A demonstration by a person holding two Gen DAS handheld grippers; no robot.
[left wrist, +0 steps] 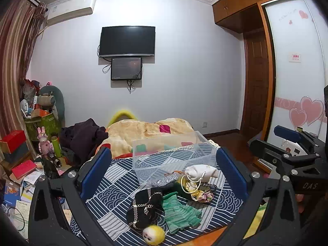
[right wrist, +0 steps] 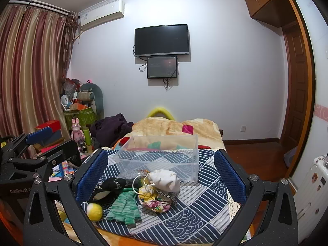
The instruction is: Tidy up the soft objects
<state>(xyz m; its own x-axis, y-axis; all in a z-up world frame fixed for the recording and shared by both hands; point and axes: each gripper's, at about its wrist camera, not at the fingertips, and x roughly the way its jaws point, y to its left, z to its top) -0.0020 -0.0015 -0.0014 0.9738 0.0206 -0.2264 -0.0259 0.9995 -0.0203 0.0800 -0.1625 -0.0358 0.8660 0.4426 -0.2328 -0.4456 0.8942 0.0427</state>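
Note:
A pile of soft things lies on the blue patterned cloth [left wrist: 114, 186] on the bed: a black bag with a gold chain [left wrist: 144, 207], green knit gloves [left wrist: 180, 213], a yellow plush ball [left wrist: 154, 234], a white drawstring pouch [left wrist: 201, 172], and a floral scrunchie [left wrist: 202, 194]. A clear plastic bin [left wrist: 174, 155] stands empty behind them. The same pile shows in the right wrist view: gloves [right wrist: 125, 207], ball [right wrist: 94, 211], pouch [right wrist: 166, 179], bin [right wrist: 160, 155]. My left gripper [left wrist: 164, 176] and right gripper [right wrist: 161, 176] are both open, empty, above the pile.
A beige blanket [left wrist: 147, 131] and dark clothes [left wrist: 84, 139] lie beyond the bin. Boxes, books and toys [left wrist: 26, 160] crowd the left side. A wardrobe [left wrist: 297, 71] and a door [left wrist: 256, 82] stand at the right. The right gripper's body [left wrist: 291, 160] shows beside the left one.

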